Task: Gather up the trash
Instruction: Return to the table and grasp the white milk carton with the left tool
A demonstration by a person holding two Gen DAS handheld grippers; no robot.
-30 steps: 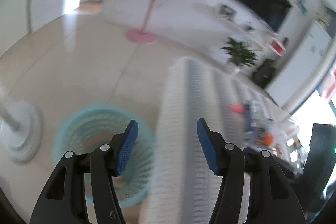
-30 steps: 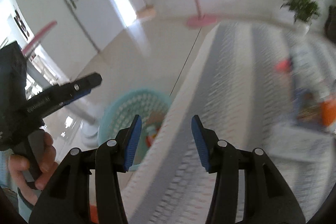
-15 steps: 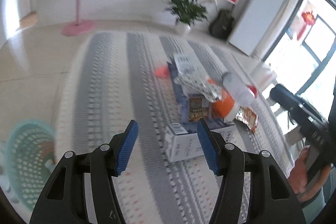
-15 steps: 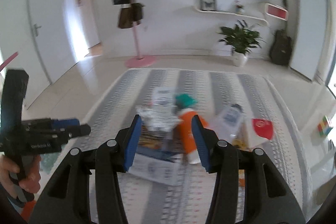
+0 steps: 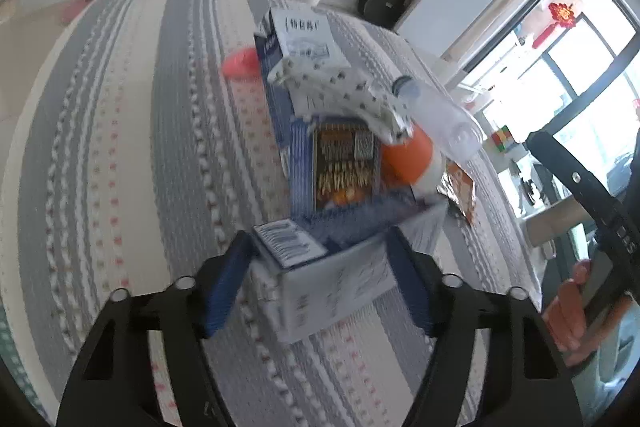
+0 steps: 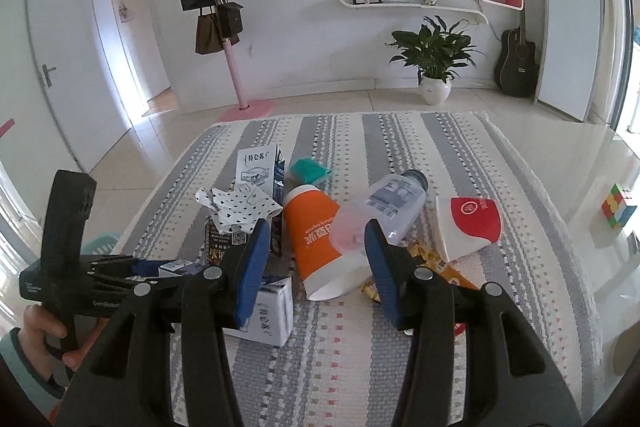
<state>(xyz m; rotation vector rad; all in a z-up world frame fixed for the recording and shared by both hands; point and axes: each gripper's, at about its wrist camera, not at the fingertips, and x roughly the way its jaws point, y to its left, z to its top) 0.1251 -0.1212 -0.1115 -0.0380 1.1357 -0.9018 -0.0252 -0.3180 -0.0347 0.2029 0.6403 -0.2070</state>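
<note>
On the striped rug, the trash lay in one loose heap, and I go through it from left to right. At the far left of the right wrist view, a hand held the left gripper; only its side showed there. In its own view its jaws had just been opening a little, and they stood open on both sides of a small white box. Whether the pads touched the box I could not tell, because this part was blurred. The label on the box had small print that was not readable.

Behind it a blue carton stood upright with black Chinese writing on a white panel. A crumpled paper with black hearts lay against it. Next came an orange and white tube with white Chinese characters, then a clear plastic bottle with a label too small to read, and a white packet with a red mark. A yellow wrapper was half hidden behind the right gripper, whose jaws were open and held nothing.
</note>
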